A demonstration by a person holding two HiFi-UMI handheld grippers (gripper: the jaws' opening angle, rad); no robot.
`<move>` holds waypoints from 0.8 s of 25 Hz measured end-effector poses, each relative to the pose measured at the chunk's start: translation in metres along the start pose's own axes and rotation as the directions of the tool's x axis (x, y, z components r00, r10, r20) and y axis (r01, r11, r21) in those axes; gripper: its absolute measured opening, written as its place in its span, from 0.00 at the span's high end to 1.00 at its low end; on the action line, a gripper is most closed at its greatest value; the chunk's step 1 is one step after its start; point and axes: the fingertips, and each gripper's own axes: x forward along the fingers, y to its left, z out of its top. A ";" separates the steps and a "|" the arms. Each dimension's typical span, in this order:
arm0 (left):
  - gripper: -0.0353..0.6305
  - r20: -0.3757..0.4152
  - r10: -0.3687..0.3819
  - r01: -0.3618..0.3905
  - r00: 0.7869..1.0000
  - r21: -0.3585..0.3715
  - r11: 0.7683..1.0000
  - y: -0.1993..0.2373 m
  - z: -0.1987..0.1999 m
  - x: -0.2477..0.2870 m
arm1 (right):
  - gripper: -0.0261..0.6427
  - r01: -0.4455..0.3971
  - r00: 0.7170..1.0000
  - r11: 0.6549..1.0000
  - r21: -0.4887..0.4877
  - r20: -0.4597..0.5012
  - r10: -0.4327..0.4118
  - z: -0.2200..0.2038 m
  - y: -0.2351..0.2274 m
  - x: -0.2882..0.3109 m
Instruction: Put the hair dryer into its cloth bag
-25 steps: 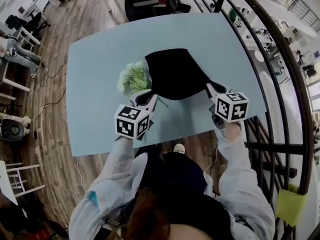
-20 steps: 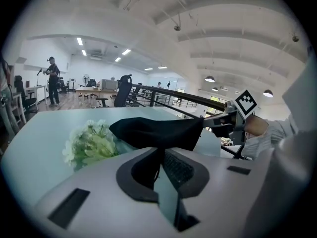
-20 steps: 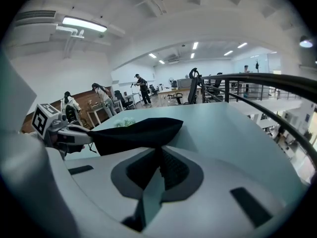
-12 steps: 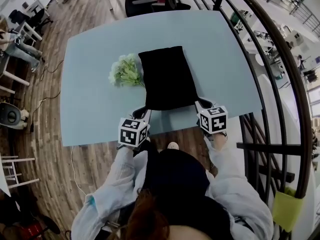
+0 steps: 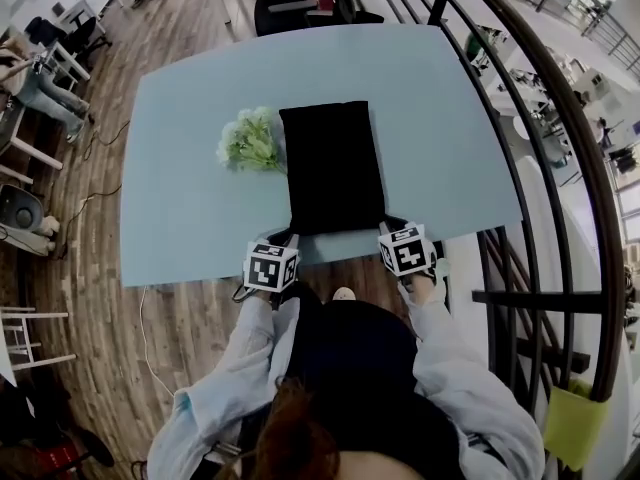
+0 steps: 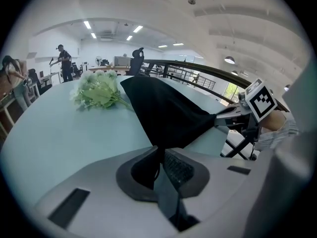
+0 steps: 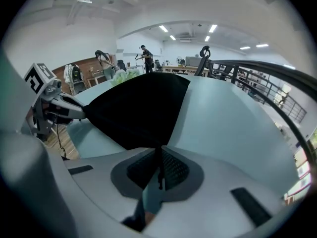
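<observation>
A black cloth bag (image 5: 333, 166) lies stretched out flat on the pale blue table (image 5: 180, 168), its long side running away from me. My left gripper (image 5: 285, 236) is shut on the bag's near left corner, and my right gripper (image 5: 392, 227) is shut on its near right corner. In the left gripper view the black cloth bag (image 6: 166, 110) runs from between the jaws across to the right gripper (image 6: 233, 118). In the right gripper view the cloth bag (image 7: 138, 108) spreads from the jaws to the left gripper (image 7: 74, 112). No hair dryer shows in any view.
A bunch of pale green artificial flowers (image 5: 250, 140) lies just left of the bag's far end. The table's near edge (image 5: 330, 263) runs right under both grippers. A black railing (image 5: 560, 168) curves along the right. Office chairs (image 5: 300, 3) stand beyond the table's far side.
Both grippers have drawn the bag toward me and down, to the table's near edge. The bag went from bunched and lifted to lying long and flat.
</observation>
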 end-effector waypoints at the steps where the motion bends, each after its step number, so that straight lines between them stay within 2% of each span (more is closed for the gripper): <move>1: 0.89 -0.016 0.001 -0.001 1.000 0.007 1.000 0.000 -0.003 0.002 | 0.93 0.007 1.000 1.000 -0.004 -0.007 -0.007 -0.003 0.000 0.002; 5: 0.89 -0.041 0.019 -0.017 0.999 0.041 0.999 0.001 -0.008 0.005 | 0.92 0.037 0.999 0.999 0.014 -0.005 -0.037 -0.002 0.001 0.003; 10: 0.87 -0.050 -0.001 0.005 0.999 0.068 0.998 -0.002 -0.012 0.001 | 0.87 0.074 0.997 0.997 0.026 0.011 -0.074 -0.003 0.002 0.002; 12: 0.81 -0.058 -0.002 0.006 0.998 0.064 0.998 -0.002 -0.018 -0.001 | 0.81 0.078 0.997 0.996 0.037 0.024 -0.079 -0.003 0.000 -0.001; 15: 0.66 -0.059 -0.024 0.025 0.998 0.022 0.999 -0.003 -0.026 -0.008 | 0.71 0.071 0.995 0.992 0.101 0.061 -0.077 -0.004 -0.003 -0.010; 17: 0.65 -0.067 -0.029 0.030 0.997 0.012 0.999 -0.004 -0.032 -0.015 | 0.64 0.061 0.994 0.987 0.149 0.085 -0.074 -0.005 -0.004 -0.022; 20: 0.64 -0.063 -0.028 0.028 0.998 0.003 1.000 -0.008 -0.039 -0.024 | 0.52 0.043 0.993 0.984 0.171 0.104 -0.062 -0.009 -0.003 -0.043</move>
